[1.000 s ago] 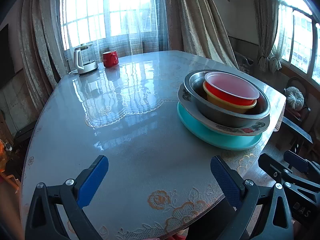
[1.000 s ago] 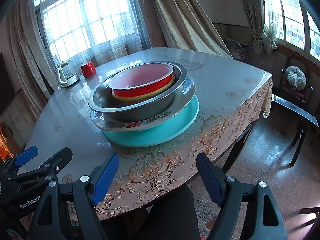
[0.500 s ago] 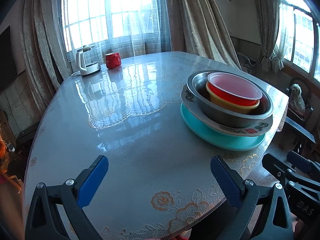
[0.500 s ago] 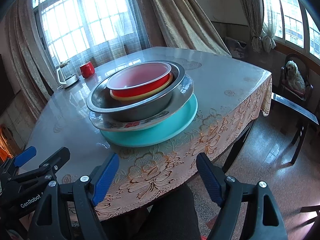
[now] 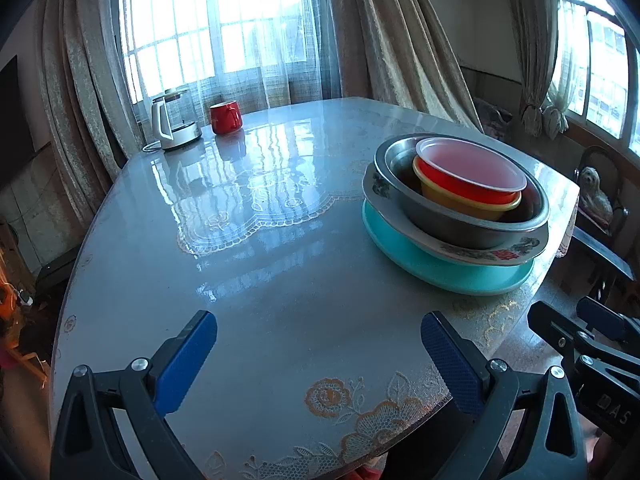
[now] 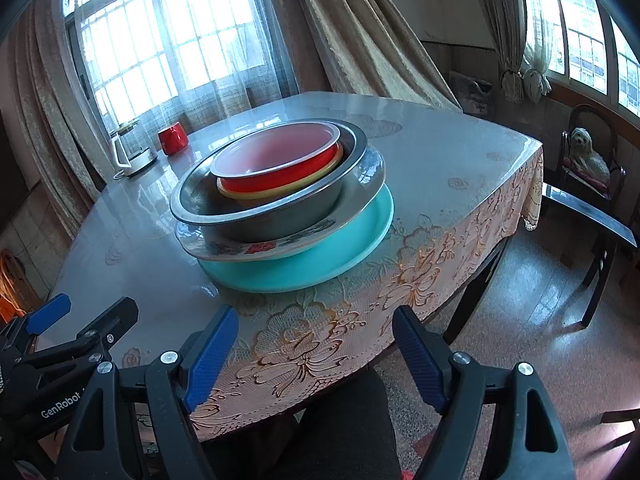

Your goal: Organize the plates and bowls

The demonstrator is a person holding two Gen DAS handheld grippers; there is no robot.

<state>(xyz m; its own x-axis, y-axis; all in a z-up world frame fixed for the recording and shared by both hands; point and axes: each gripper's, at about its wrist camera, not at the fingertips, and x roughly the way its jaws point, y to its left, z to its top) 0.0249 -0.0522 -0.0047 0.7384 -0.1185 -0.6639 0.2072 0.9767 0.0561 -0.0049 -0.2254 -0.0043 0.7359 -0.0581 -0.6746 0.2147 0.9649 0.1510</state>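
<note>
Both grippers, left gripper and right gripper, are drifting slightly, fingers remaining apart and empty; the nested stack — red plastic bowl, steel basin, turquoise round plate — is sitting unchanged on the table, apparently organized.

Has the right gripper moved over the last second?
Yes, slightly: the right gripper has drawn back and risen; the teal plate sits a little farther up in its view.

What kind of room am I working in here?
Most likely a home dining room: a lace-clothed dining table with stacked dishes, an electric kettle beside a red mug, curtained windows, and a small dog on a chair.
</note>
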